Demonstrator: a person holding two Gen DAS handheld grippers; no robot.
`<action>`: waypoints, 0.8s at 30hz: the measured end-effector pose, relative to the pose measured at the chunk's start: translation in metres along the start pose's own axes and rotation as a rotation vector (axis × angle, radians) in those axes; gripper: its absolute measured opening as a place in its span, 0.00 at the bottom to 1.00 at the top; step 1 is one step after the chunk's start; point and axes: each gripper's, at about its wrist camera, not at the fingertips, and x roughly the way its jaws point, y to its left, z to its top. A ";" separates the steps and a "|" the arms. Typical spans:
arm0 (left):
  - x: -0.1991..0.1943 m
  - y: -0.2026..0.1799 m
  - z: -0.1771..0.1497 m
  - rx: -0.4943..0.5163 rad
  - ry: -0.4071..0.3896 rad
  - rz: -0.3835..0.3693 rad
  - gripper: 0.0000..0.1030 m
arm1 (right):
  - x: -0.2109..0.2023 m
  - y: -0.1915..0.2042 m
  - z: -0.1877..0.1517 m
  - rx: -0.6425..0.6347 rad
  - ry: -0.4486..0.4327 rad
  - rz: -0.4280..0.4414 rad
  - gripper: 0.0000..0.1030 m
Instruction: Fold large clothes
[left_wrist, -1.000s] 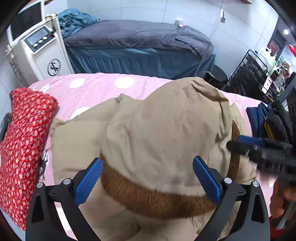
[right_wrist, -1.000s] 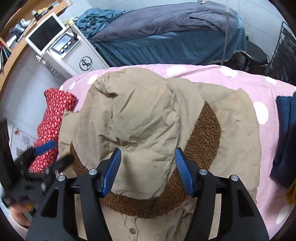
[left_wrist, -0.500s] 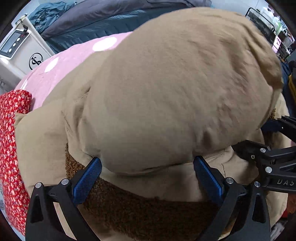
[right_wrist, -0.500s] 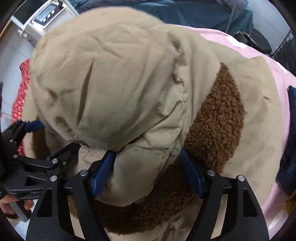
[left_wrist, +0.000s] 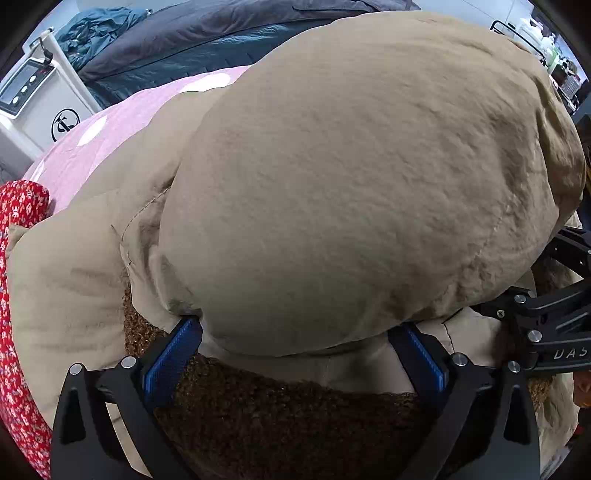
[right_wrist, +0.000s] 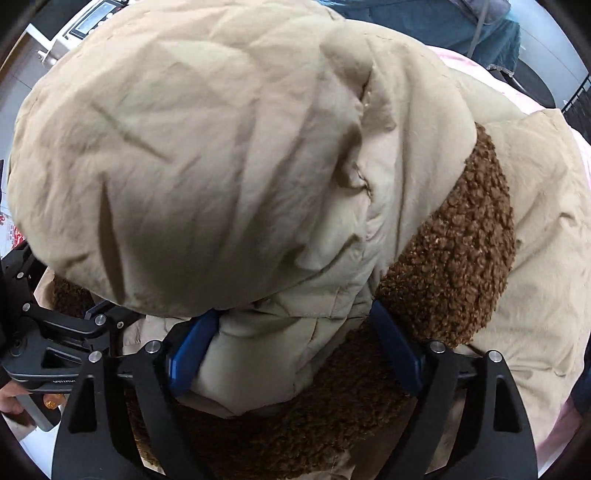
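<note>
Beige padded coat (left_wrist: 362, 177) with a brown fleece lining (right_wrist: 461, 258) was seen spread over a pink bedcover with white dots (left_wrist: 122, 118), and its puffed hood or upper part bulged up close to both cameras, filling most of each view. The bedcover was visible only along the far edge in the left wrist view and as a thin pink strip at the right of the right wrist view. Behind it, a second bed under a dark grey and blue quilt (left_wrist: 207, 48) stood against a pale tiled wall, with a white machine bearing a control panel (left_wrist: 33, 107) to its left. A red floral cloth (left_wrist: 18, 295) lay at the left edge of the bedcover, touching the coat's side. A black wire rack (left_wrist: 532, 40) was partly visible at the far right.

The left gripper (left_wrist: 295, 354) was held with its blue-padded jaws wide apart, the bulging fabric resting between and over them, not pinched. The right gripper (right_wrist: 295, 350) likewise had its jaws spread apart, a fold of beige fabric lying loosely between them above the fleece. Each gripper appeared at the edge of the other's view, much of the room being blocked by the coat.
</note>
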 end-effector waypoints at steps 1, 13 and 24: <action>-0.004 -0.003 -0.002 0.003 -0.001 0.000 0.96 | 0.001 -0.001 0.001 -0.001 -0.001 0.002 0.83; -0.021 -0.020 -0.008 0.021 -0.053 0.034 0.96 | -0.014 -0.001 -0.024 0.022 -0.034 -0.003 0.84; -0.086 -0.048 -0.047 0.067 -0.159 0.093 0.94 | -0.076 -0.003 -0.096 0.110 -0.189 0.004 0.84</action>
